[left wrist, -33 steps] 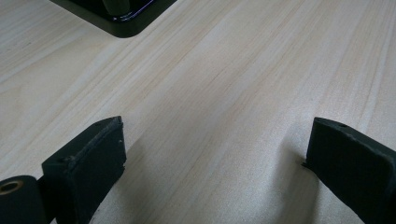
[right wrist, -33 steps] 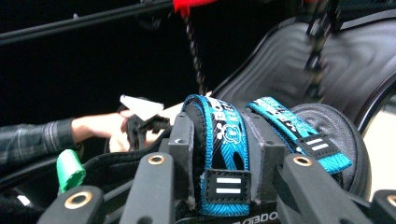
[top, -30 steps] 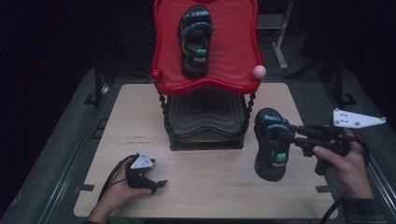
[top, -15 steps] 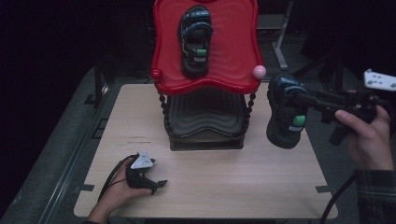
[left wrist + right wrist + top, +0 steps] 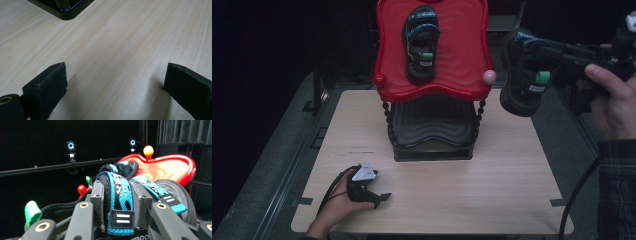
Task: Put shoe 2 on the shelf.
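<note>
We grip a sandal (image 5: pixel 526 75) in right gripper (image 5: pixel 562 52) fingers beside the red tray (image 5: pixel 462 60); left gripper (image 5: pixel 379 196) fingers open, empty.

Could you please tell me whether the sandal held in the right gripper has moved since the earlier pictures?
Yes. The held sandal in the right gripper has risen from beside the stand's lower shelf to level with the red top tray, just right of its pink knob.

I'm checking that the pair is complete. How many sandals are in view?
2. One sandal lies on the red top tray of the stand. The other sandal is held in the air right of the tray by the right gripper, clamped on its strap.
</note>
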A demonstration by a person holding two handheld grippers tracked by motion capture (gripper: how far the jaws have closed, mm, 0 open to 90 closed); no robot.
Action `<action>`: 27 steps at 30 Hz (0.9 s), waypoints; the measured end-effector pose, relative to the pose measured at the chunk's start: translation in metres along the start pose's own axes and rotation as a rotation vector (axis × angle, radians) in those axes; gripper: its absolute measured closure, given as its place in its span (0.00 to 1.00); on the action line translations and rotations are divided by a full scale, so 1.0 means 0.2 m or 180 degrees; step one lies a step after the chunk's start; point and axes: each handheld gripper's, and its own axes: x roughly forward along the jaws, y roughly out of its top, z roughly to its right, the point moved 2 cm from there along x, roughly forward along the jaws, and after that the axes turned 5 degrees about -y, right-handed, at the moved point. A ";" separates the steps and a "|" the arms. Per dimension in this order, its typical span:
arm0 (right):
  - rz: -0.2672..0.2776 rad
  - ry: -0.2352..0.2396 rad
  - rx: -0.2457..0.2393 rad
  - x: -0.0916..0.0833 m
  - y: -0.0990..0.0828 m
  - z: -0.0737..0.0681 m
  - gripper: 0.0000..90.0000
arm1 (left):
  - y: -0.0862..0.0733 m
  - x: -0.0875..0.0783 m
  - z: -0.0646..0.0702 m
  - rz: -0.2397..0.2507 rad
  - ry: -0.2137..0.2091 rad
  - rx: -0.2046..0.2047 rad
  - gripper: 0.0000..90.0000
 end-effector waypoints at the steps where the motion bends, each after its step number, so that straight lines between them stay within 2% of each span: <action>1: 0.0034 0.0039 0.0010 0.04 0.04 0.00 0.74 | 0.00 0.00 0.00 -0.0001 0.0000 0.0001 0.04; 5: 0.0077 0.0095 0.0033 0.11 0.08 0.01 0.74 | 0.00 0.00 0.00 -0.0002 -0.0001 0.0003 0.04; 8: 0.0083 0.0155 0.0028 0.21 0.11 0.03 0.74 | 0.00 0.00 0.00 0.0001 -0.0002 -0.0001 0.04; 12: 0.0019 0.0179 0.0030 0.32 0.12 0.04 0.74 | 0.00 0.00 0.00 -0.0001 0.0000 0.0003 0.04; 13: -0.0022 0.0186 0.0026 0.38 0.13 0.05 0.74 | 0.00 0.00 0.00 -0.0003 -0.0001 0.0005 0.04; 14: -0.0022 0.0186 0.0026 0.38 0.13 0.05 0.74 | 0.00 0.00 0.00 -0.0003 -0.0001 0.0005 0.04; 19: -0.0100 0.0210 0.0008 0.53 0.12 0.09 0.74 | 0.00 0.00 0.00 -0.0004 -0.0005 0.0005 0.04; 21: -0.0147 0.0215 -0.0017 0.61 0.13 0.12 0.74 | 0.00 0.00 0.00 -0.0004 -0.0004 0.0005 0.04; 27: -0.0213 0.0209 -0.0048 0.72 0.12 0.16 0.74 | 0.00 0.00 0.00 -0.0007 -0.0004 0.0011 0.04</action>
